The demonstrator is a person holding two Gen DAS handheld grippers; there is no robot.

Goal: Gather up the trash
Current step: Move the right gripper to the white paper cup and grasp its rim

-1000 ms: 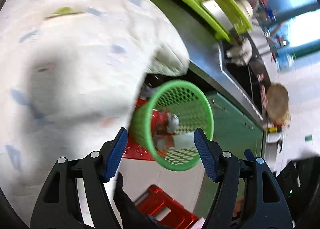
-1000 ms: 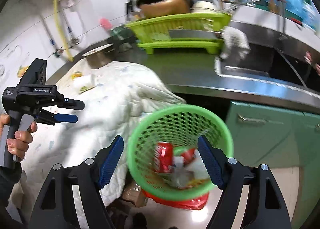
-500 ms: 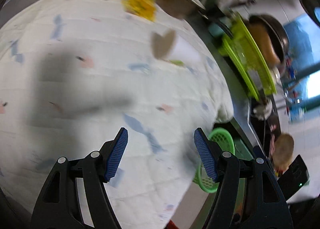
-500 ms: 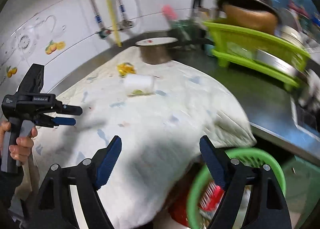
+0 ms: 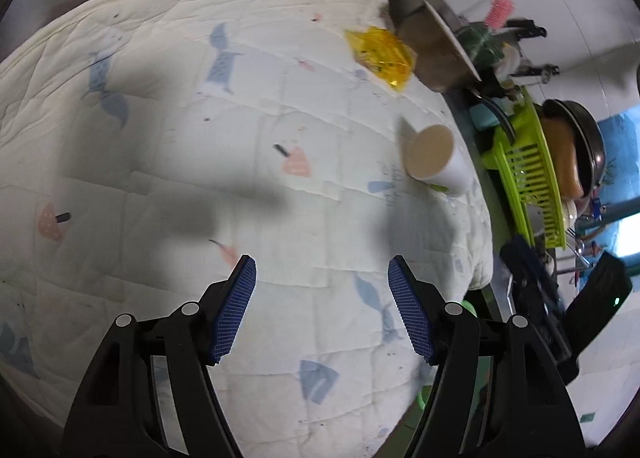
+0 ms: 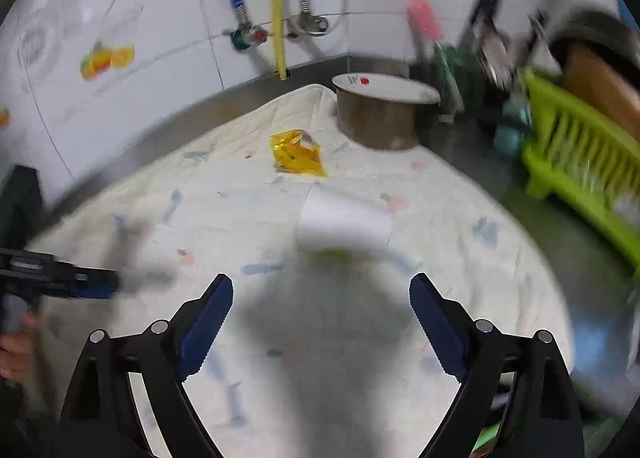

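A white paper cup (image 5: 438,161) lies on its side on the patterned white quilt (image 5: 240,138), its brown inside facing my left camera. It shows blurred in the right wrist view (image 6: 346,220). A crumpled yellow wrapper (image 5: 382,55) lies farther back near the pot, also in the right wrist view (image 6: 297,154). My left gripper (image 5: 322,308) is open and empty above the quilt, short of the cup. My right gripper (image 6: 322,322) is open and empty, with the cup ahead of it. The left gripper shows at the left edge (image 6: 60,282).
A metal pot with a lid (image 6: 380,114) stands behind the wrapper. A lime dish rack (image 6: 588,162) with pans sits on the steel counter to the right. A sliver of the green basket (image 5: 470,308) shows below the quilt's edge. Tiled wall with pipes (image 6: 276,6) behind.
Both grippers swung up from the green trash basket on the floor to the quilt on the counter. The cup and yellow wrapper have come into view ahead of them.
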